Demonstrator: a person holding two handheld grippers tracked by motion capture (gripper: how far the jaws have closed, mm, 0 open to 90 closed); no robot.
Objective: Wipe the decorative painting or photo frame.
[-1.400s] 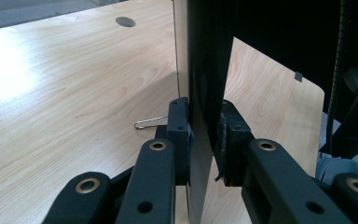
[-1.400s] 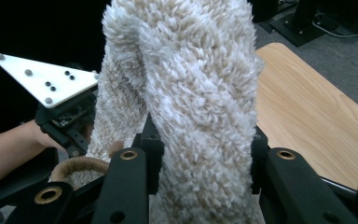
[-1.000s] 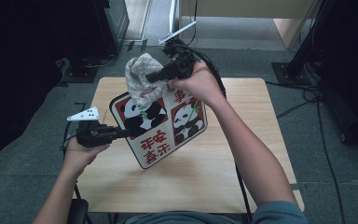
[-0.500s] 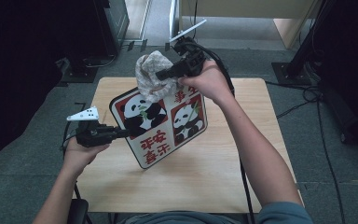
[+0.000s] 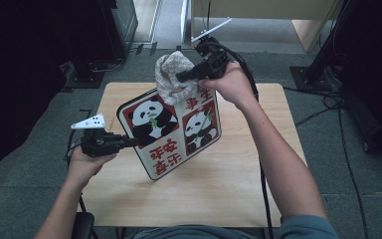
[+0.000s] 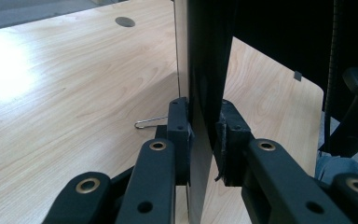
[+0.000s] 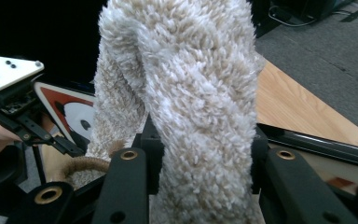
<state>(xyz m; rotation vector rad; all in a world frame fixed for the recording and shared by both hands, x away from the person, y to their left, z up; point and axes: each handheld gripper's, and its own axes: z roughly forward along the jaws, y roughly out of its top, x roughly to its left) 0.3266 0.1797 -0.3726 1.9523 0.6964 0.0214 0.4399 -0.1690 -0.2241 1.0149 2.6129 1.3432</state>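
Observation:
A panda-printed board (image 5: 171, 130), red and white with black edging, is held tilted above the wooden table (image 5: 229, 184). My left gripper (image 5: 131, 143) is shut on its left edge; in the left gripper view the pads (image 6: 179, 135) clamp the board's thin edge (image 6: 203, 84). A fluffy beige cloth (image 5: 171, 77) rests against the board's top edge. My right gripper (image 5: 183, 76) is shut on that cloth, and in the right gripper view the cloth (image 7: 186, 102) bulges between the jaws.
A small metal clip (image 6: 147, 122) lies on the tabletop below the board. Cables (image 5: 323, 99) run over the grey floor at the right. Dark equipment (image 5: 119, 25) stands behind the table at the left.
My right gripper has carried the cloth a little to the right along the board's top edge. The left hand and the board have kept still.

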